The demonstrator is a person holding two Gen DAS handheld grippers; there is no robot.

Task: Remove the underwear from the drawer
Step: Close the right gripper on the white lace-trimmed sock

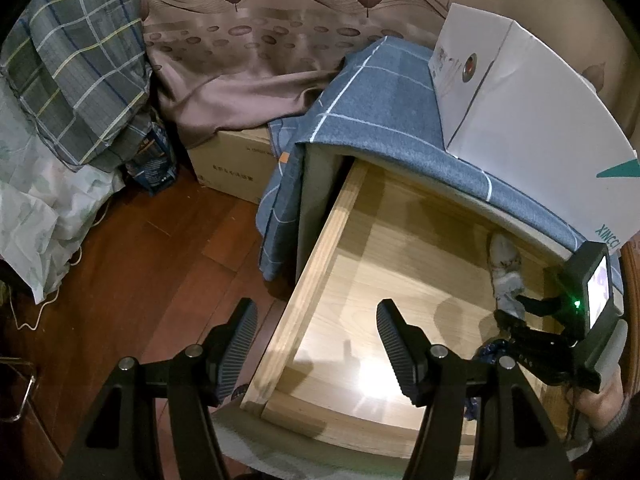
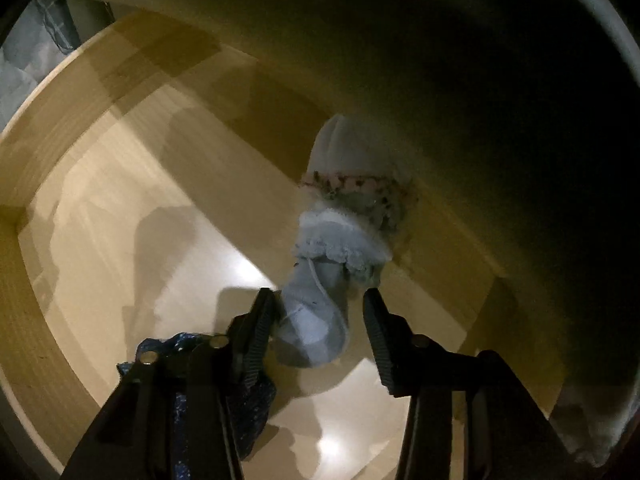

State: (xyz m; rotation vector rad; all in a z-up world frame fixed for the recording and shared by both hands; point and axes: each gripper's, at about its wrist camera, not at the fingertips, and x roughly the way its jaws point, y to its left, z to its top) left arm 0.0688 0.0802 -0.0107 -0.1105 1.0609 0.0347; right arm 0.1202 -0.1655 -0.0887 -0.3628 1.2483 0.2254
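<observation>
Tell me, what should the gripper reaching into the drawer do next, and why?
Probably finish closing. The right gripper is down in the open drawer with the pale rolled underwear between its fingers; one finger touches the cloth, while the other finger still shows a gap. Lifting now would likely leave the underwear behind.

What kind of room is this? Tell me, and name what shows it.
Probably a bedroom. A plaid pillow lies on rumpled bedding, a leaf-print curtain hangs down to the wooden floor, and the open drawer of a cloth-draped cabinet holds rolled underwear.
</observation>
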